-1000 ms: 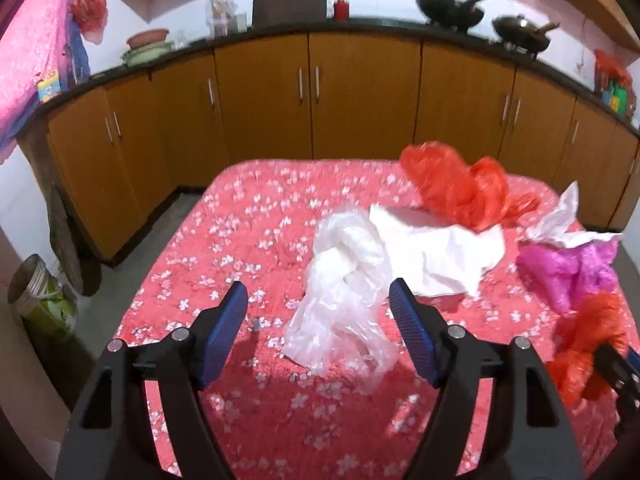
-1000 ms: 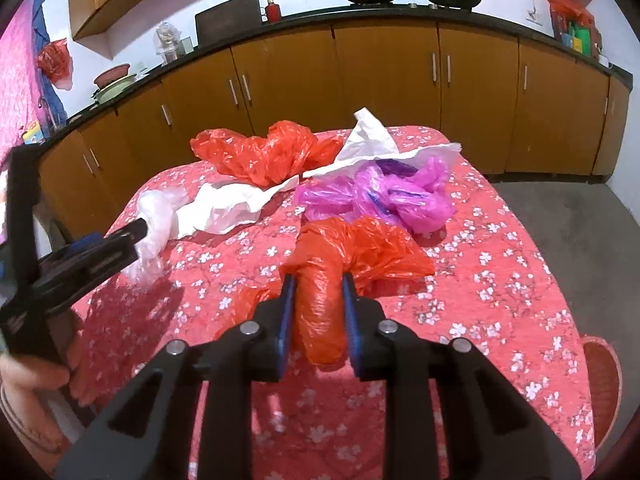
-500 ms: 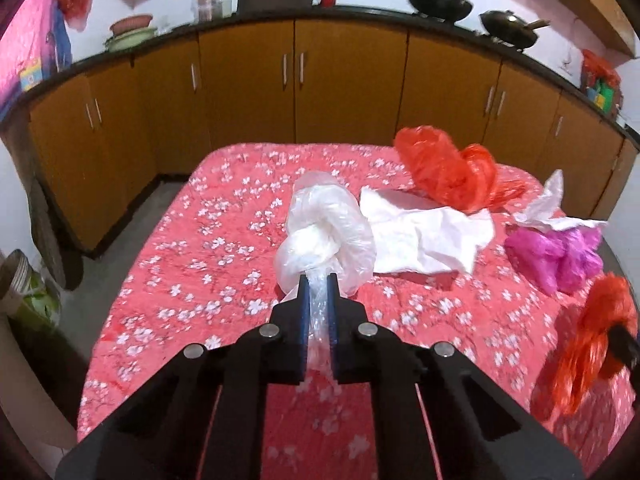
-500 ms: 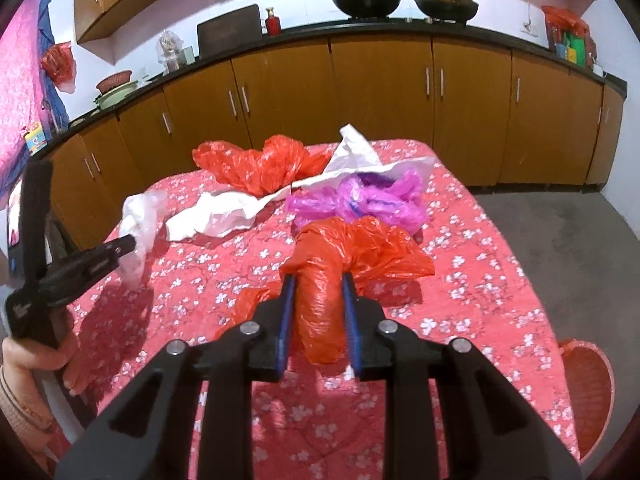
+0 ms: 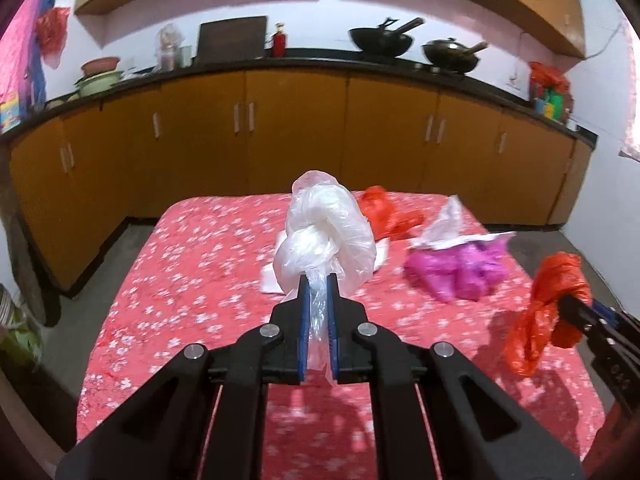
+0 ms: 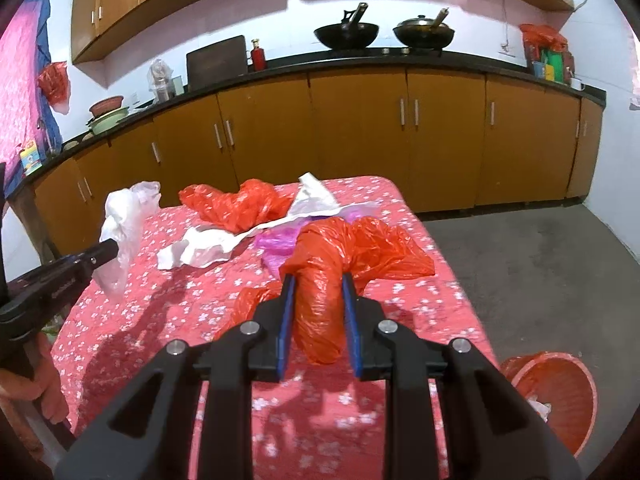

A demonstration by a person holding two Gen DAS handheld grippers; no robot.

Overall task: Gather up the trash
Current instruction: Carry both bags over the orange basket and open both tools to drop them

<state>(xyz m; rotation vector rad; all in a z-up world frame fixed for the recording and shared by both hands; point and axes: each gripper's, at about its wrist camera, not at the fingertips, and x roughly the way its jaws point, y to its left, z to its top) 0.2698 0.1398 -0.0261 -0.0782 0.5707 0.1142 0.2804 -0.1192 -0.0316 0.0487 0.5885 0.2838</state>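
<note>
My left gripper (image 5: 318, 280) is shut on a knotted clear plastic bag (image 5: 328, 228) and holds it above the red floral table (image 5: 192, 280); the same bag shows in the right wrist view (image 6: 124, 224). My right gripper (image 6: 318, 280) is shut on a crumpled red plastic bag (image 6: 332, 268), held above the table near its right edge; it also shows in the left wrist view (image 5: 548, 300). On the table lie another red bag (image 6: 236, 204), a pink bag (image 5: 460, 272) and white paper (image 6: 200, 250).
A red bin (image 6: 556, 392) stands on the grey floor to the right of the table. Orange cabinets (image 6: 360, 136) with a black counter run along the back wall. A jar (image 5: 16, 320) sits on the floor at the left.
My left gripper closed on the clear bag and lifted it off the table. My right gripper raised the red bag a little higher.
</note>
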